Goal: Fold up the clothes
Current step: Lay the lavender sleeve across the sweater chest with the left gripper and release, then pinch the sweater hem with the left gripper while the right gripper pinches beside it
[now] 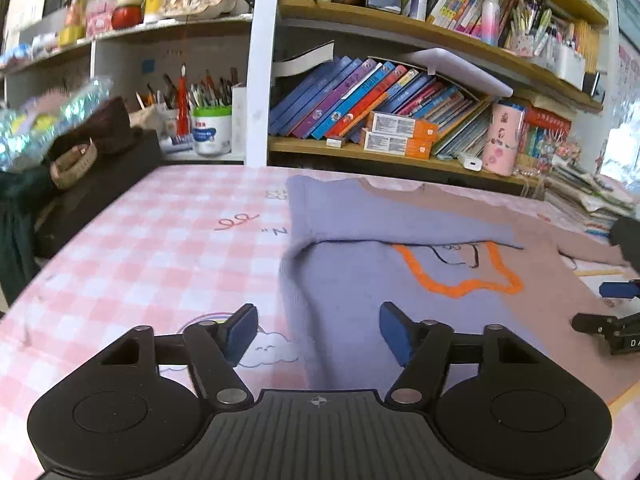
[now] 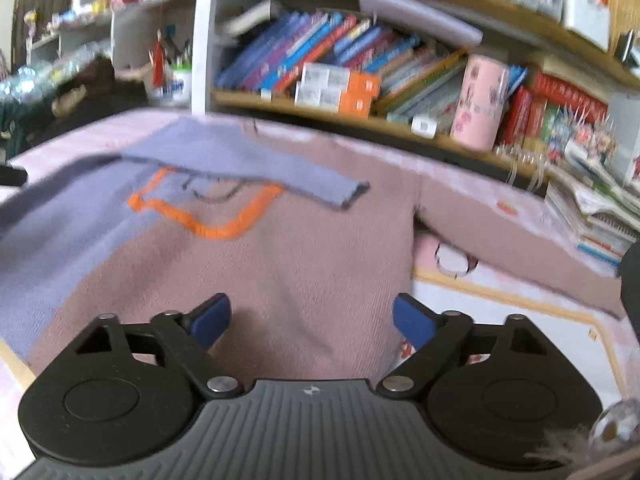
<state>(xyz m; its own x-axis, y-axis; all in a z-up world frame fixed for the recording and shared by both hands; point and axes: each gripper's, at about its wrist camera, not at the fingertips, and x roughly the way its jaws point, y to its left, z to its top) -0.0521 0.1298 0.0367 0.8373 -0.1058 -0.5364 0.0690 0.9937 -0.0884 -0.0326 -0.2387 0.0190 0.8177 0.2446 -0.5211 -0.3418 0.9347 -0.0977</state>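
The left tool [image 1: 318,334] hangs open and empty over the sweater's [image 1: 360,280] purple edge; the right tool [image 2: 312,322] gapes empty above its pink half. The sweater lies flat on the desk [image 1: 160,240], its purple sleeve [image 2: 256,160] already folded across the chest. The pink sleeve [image 2: 500,236] likely comes next: grip its cuff and carry it inward.
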